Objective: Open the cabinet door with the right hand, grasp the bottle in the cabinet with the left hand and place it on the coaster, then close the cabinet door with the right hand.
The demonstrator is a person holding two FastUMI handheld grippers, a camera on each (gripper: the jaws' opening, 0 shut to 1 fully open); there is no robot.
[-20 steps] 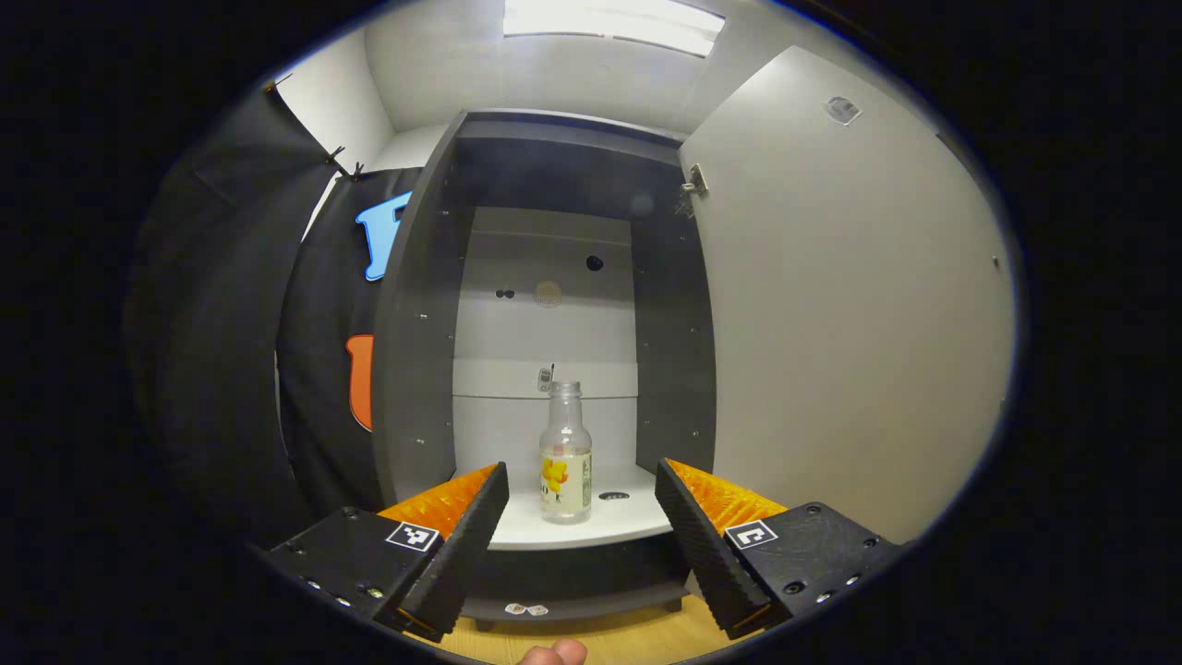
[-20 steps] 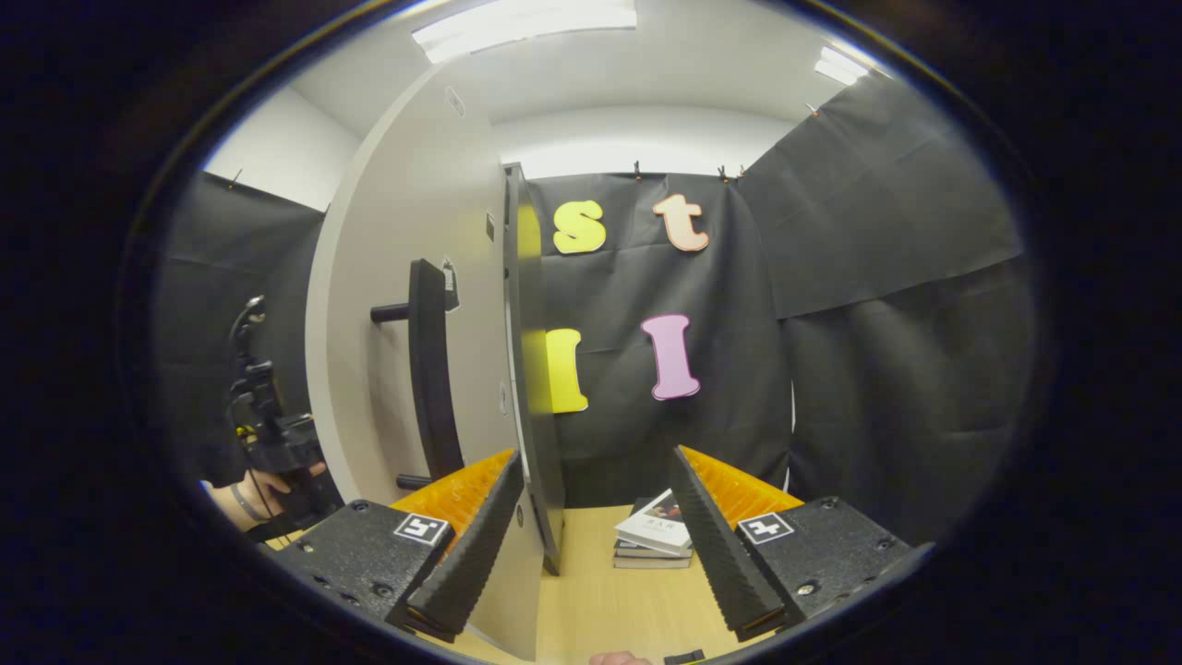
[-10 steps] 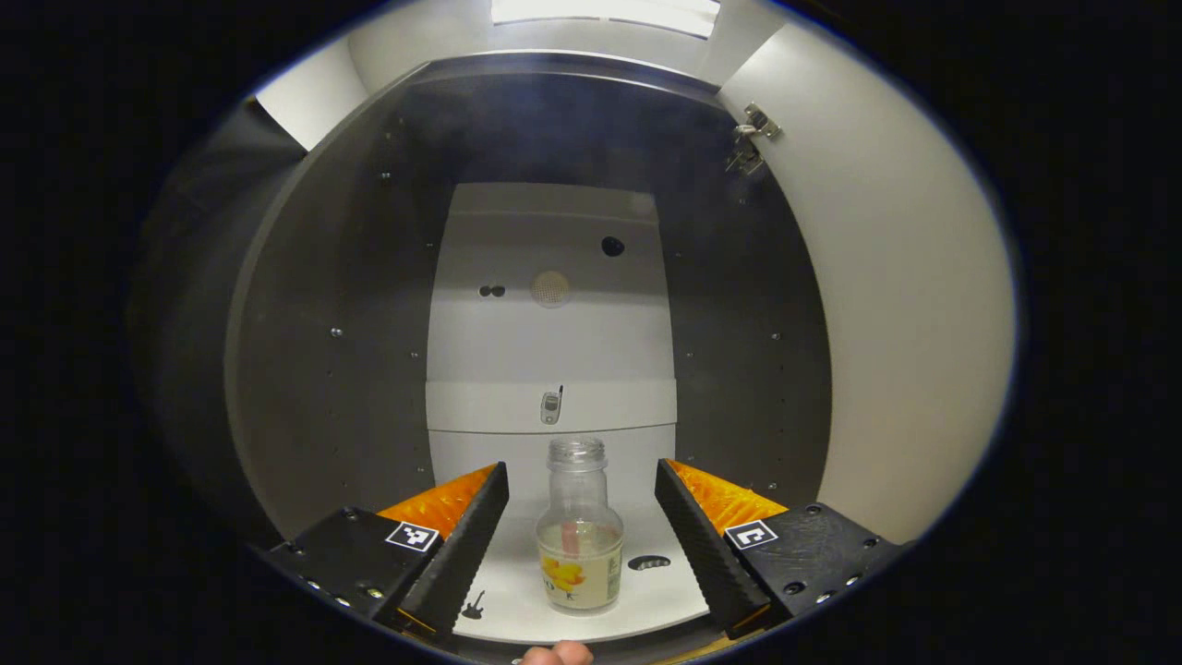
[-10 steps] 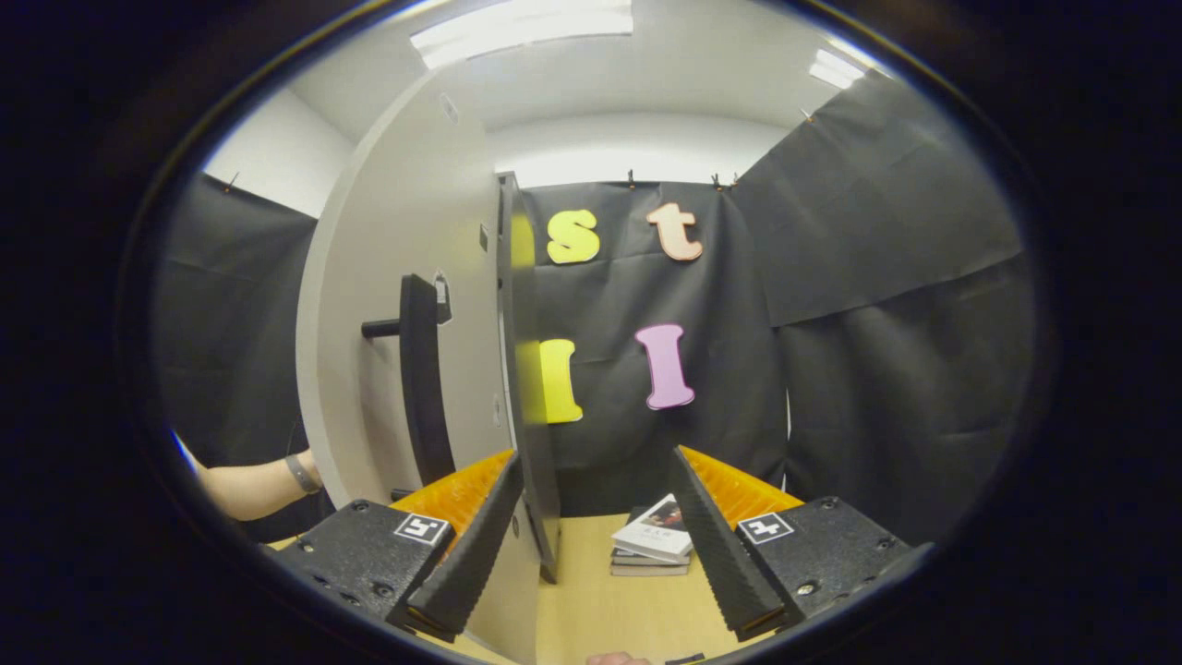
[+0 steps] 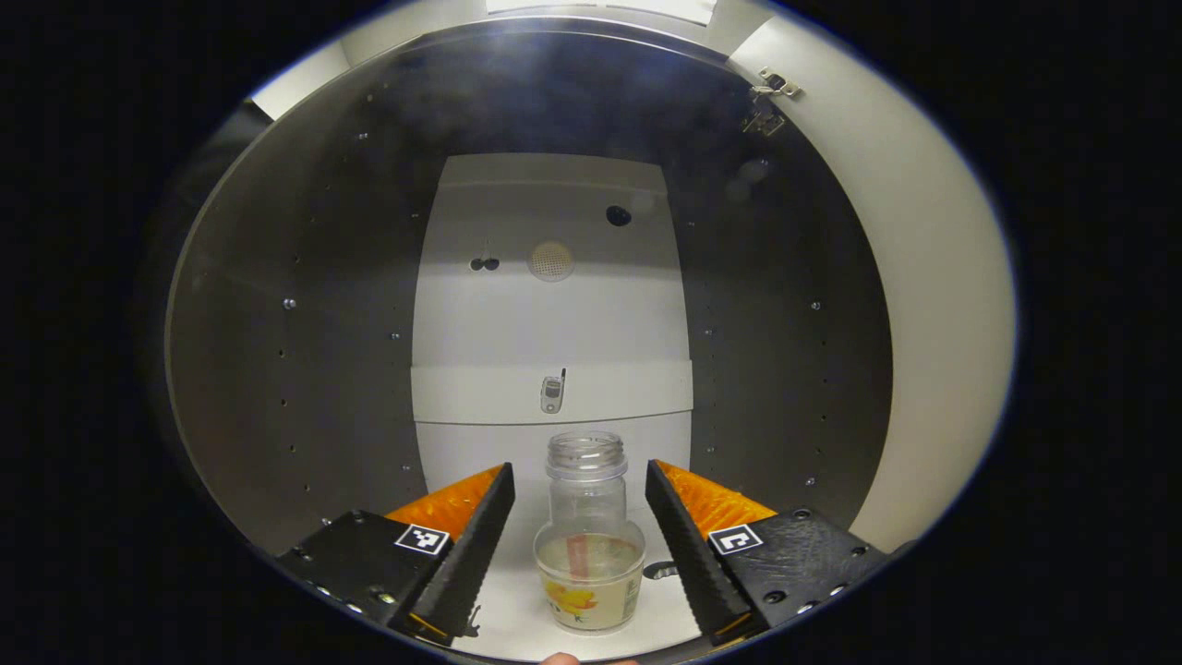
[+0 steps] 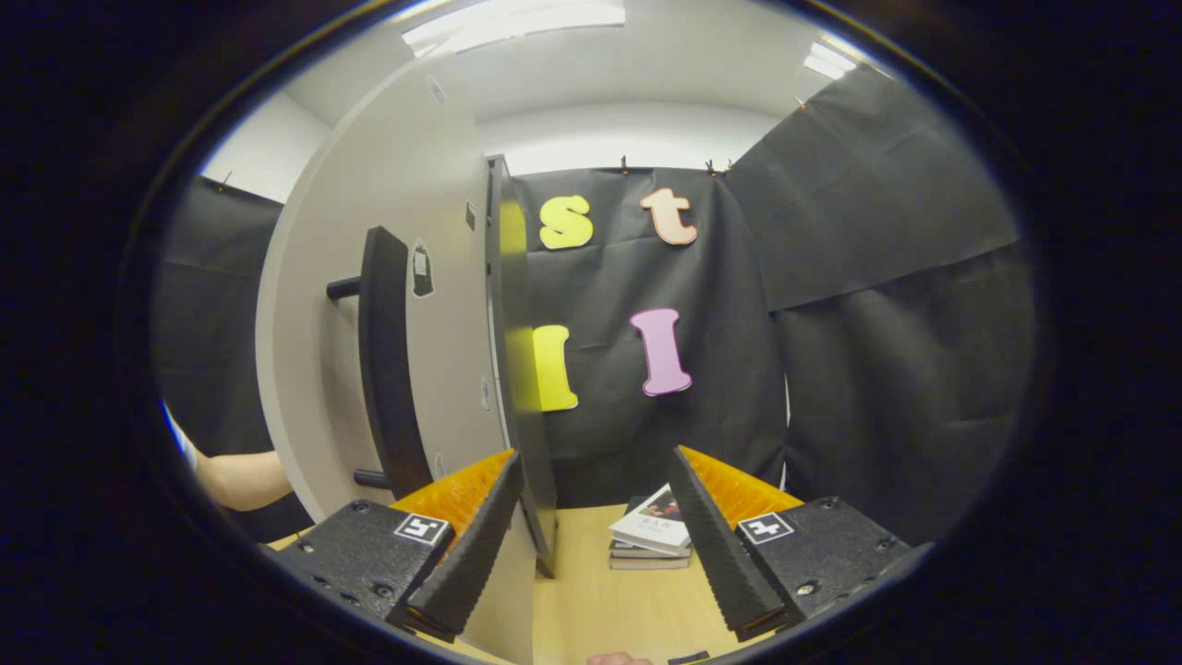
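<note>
A clear, capless bottle (image 5: 589, 545) with a yellow label stands on the white floor of the cabinet (image 5: 295, 305). My left gripper (image 5: 577, 536) is inside the cabinet, open, with the bottle between its fingers and a gap on each side. In the right gripper view the open cabinet door (image 6: 434, 314) stands edge-on, its dark bar handle (image 6: 383, 360) to the left of my right gripper (image 6: 591, 536). That gripper is open with nothing between its fingers, and its left finger sits close to the door's edge.
Dark cabinet side walls (image 5: 785, 305) close in on both sides of the left gripper. A stack of books (image 6: 651, 540) lies on the wooden table (image 6: 591, 600) beyond the door. A person's forearm (image 6: 235, 480) reaches past the door on the left.
My left gripper has moved deeper into the cabinet until the bottle stands between its fingers. The right gripper has shifted slightly closer to the door.
</note>
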